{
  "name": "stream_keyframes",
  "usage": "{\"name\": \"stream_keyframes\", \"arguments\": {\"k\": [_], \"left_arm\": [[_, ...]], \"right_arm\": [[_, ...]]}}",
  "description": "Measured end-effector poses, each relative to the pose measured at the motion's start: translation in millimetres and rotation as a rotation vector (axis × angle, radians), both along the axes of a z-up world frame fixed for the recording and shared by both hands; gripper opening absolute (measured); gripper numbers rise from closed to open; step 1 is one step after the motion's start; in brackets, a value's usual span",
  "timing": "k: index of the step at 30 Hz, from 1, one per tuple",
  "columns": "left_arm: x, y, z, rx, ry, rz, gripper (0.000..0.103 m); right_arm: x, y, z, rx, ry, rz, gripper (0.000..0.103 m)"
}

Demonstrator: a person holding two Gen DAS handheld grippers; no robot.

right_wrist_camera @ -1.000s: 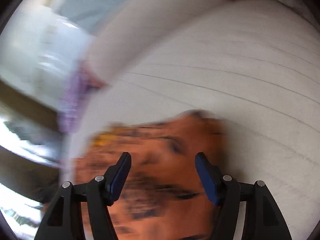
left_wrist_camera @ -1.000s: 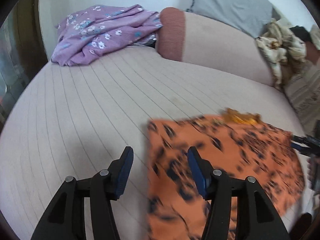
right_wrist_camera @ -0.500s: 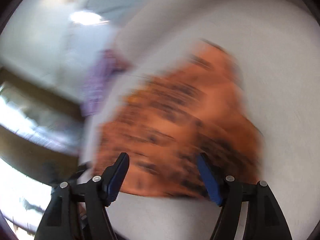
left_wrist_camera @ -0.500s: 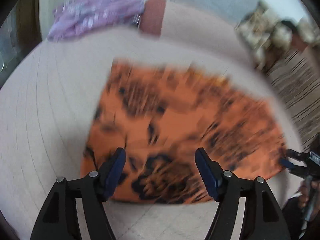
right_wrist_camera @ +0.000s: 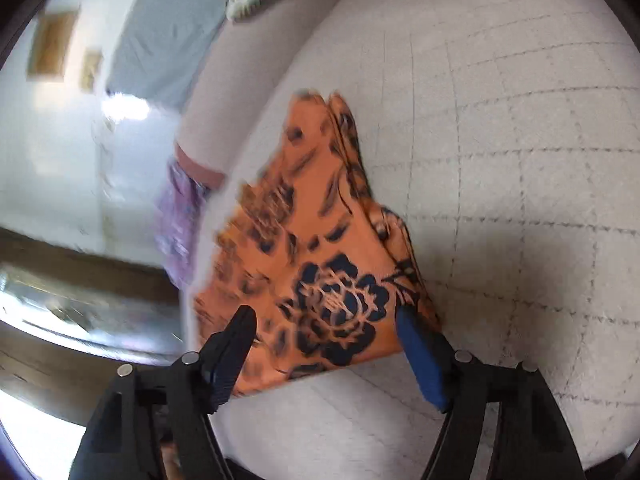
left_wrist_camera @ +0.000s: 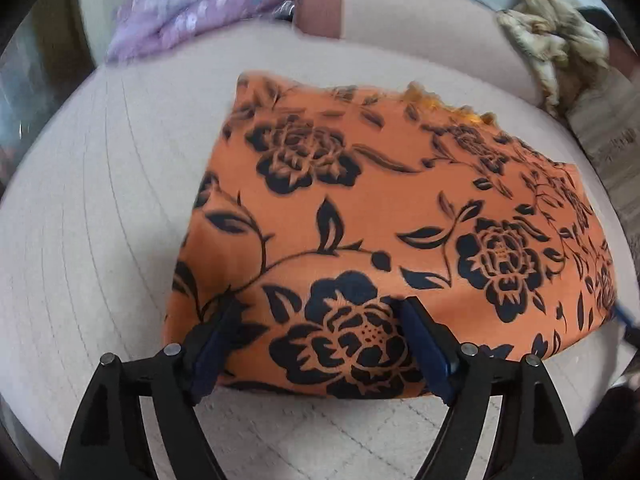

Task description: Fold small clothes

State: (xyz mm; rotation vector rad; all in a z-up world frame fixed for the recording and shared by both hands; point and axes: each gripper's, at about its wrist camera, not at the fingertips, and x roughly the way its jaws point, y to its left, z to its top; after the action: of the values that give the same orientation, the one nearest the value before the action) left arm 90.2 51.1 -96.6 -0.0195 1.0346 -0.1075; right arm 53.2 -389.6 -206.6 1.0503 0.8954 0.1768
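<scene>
orange cloth (left_wrist_camera: 392, 216) with black roses lies folded flat on the pale quilted bed (left_wrist_camera: 88, 232), with no label or writing showing on it. left gripper (left_wrist_camera: 320, 340) hangs over its near edge and its jaws have just been opening, the cloth below them unpinched. right gripper (right_wrist_camera: 324, 344) is likewise released over a corner, its jaws also just widening. purple floral garment (left_wrist_camera: 192, 12) lies well apart near the pillow (left_wrist_camera: 400, 16).

One orange floral cloth (left_wrist_camera: 400, 216) lies on one quilted bed (left_wrist_camera: 92, 216). Beyond the cloth sit one purple floral garment (left_wrist_camera: 192, 16), one pink bolster (left_wrist_camera: 400, 20) and one cream crumpled garment (left_wrist_camera: 552, 40). Two grippers show.
</scene>
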Motion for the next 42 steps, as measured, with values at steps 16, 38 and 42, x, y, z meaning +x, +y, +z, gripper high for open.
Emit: {"name": "stream_keyframes", "arguments": {"k": [16, 38, 42], "left_arm": [[14.8, -91.4, 28.7, -0.194, -0.099, -0.148, 0.082], [25.7, -138.2, -15.1, 0.010, -0.060, -0.213, 0.085], [25.3, -138.4, -15.8, 0.005, -0.063, -0.212, 0.086]], "right_arm": [[34.6, -21.2, 4.1, -0.124, 0.049, 0.119, 0.080], [63.0, -32.6, 35.7, -0.268, 0.006, 0.136, 0.066], [128.0, -37.9, 20.3, -0.244, 0.038, 0.173, 0.066]]}}
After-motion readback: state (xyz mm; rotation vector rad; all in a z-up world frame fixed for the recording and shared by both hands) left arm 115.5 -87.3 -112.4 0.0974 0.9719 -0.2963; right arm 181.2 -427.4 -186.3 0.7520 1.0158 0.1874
